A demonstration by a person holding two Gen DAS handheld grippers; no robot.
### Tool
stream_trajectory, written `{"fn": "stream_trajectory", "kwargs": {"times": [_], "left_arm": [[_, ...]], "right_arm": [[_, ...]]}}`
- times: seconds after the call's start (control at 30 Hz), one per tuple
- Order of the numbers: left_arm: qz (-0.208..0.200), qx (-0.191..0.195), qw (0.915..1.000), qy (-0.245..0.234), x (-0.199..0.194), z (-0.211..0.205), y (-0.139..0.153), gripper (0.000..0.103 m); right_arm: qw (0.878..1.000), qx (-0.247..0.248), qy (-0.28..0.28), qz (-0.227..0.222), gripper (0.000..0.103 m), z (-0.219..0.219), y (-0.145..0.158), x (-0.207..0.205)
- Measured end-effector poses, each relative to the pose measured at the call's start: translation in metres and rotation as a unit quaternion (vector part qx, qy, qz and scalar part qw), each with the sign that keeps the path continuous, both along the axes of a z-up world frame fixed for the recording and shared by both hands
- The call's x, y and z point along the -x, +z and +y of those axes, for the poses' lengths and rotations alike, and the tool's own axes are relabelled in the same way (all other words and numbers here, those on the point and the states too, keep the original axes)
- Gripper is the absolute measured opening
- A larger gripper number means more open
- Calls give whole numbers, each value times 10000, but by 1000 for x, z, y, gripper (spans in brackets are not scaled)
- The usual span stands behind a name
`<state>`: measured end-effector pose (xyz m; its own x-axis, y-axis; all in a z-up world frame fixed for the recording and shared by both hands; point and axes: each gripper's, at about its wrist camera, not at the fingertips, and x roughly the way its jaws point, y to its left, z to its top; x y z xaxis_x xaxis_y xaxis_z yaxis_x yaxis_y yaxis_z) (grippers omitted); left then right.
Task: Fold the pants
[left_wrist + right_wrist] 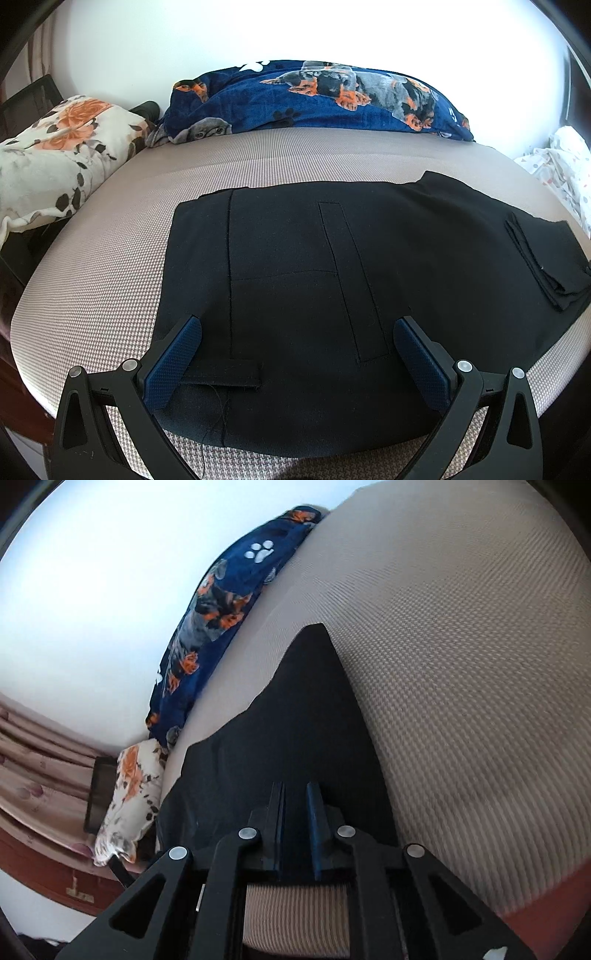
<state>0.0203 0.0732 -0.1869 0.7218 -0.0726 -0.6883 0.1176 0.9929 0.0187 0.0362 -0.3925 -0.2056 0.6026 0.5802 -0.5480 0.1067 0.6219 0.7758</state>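
Note:
Black pants (314, 273) lie folded flat on the beige bed (110, 258), waistband end toward me, with a belt loop (225, 374) at the near edge and folded leg ends (543, 266) at the right. My left gripper (297, 354) is open, its blue fingers (175, 363) spread just above the near edge of the pants, holding nothing. In the right wrist view the pants (295, 731) stretch away from my right gripper (295, 805), whose jaws are nearly closed and pinch the near edge of the black fabric.
A navy dog-print blanket (325, 99) lies along the white wall at the back of the bed. A floral pillow (55, 155) is at the left and white spotted bedding (565, 166) at the right. The bed's wooden frame (55, 882) shows at the lower left.

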Motion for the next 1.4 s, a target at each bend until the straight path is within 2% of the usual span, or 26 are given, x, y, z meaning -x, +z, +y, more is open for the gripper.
{"fn": "stream_trajectory", "kwargs": {"times": [0.1, 0.17, 0.23, 0.27, 0.33, 0.4, 0.43, 0.5, 0.63, 0.87, 0.9, 0.93, 0.97, 1.1, 1.17, 1.23, 1.27, 1.4], "left_arm": [[-1, 4, 10000, 2, 0, 0, 0, 103], [-7, -1, 10000, 9, 0, 0, 0, 103], [-4, -4, 10000, 20, 0, -1, -2, 103], [-2, -4, 10000, 20, 0, -2, -2, 103], [-4, 7, 10000, 0, 0, -1, -2, 103], [-7, 13, 10000, -2, 0, -1, -2, 103], [-9, 21, 10000, -9, -1, -2, -2, 103], [-9, 20, 10000, -3, -1, -2, -2, 103], [-15, 31, 10000, -8, 0, -2, -2, 103], [-22, 47, 10000, -15, 1, -4, -3, 103], [-22, 49, 10000, -16, 1, -4, -3, 103], [-22, 52, 10000, -18, 1, -5, -3, 103], [-22, 52, 10000, -17, 1, -4, -3, 103], [-25, 54, 10000, -18, 1, -4, -3, 103], [-26, 58, 10000, -17, 1, -5, -3, 103], [-26, 53, 10000, -11, 1, -5, -3, 103], [-26, 52, 10000, -11, 0, -4, -3, 103], [-28, 58, 10000, -15, 0, -3, -3, 103]], "right_arm": [[9994, -64, 87, -340, 19, 9, 22, 5], [9982, -4, 291, -527, 31, 26, 38, 7], [9958, 99, 617, -672, 35, 52, 51, 4], [9925, 278, 948, -714, 35, 77, 57, 0], [9839, 943, 1345, -698, 38, 111, 63, 1], [9602, 1903, 1886, -794, 38, 163, 66, 4], [9518, 2141, 2032, -838, 38, 177, 65, 7], [9232, 2918, 2292, -1000, 38, 214, 63, 14], [8793, 3907, 2423, -1243, 39, 244, 59, 22], [8577, 4346, 2479, -1189, 38, 244, 48, 17], [8534, 4406, 2502, -1221, 34, 247, 48, 16], [8504, 4446, 2512, -1266, 23, 249, 48, 15], [8491, 4444, 2551, -1280, 11, 249, 48, 15], [8474, 4451, 2572, -1328, 6, 254, 47, 14], [8621, 4181, 2528, -1347, 0, 247, 50, 13], [8816, 3717, 2571, -1360, 0, 239, 55, 13], [8871, 3526, 2632, -1398, 0, 237, 57, 15], [8916, 3332, 2733, -1393, 0, 238, 57, 17]]}}
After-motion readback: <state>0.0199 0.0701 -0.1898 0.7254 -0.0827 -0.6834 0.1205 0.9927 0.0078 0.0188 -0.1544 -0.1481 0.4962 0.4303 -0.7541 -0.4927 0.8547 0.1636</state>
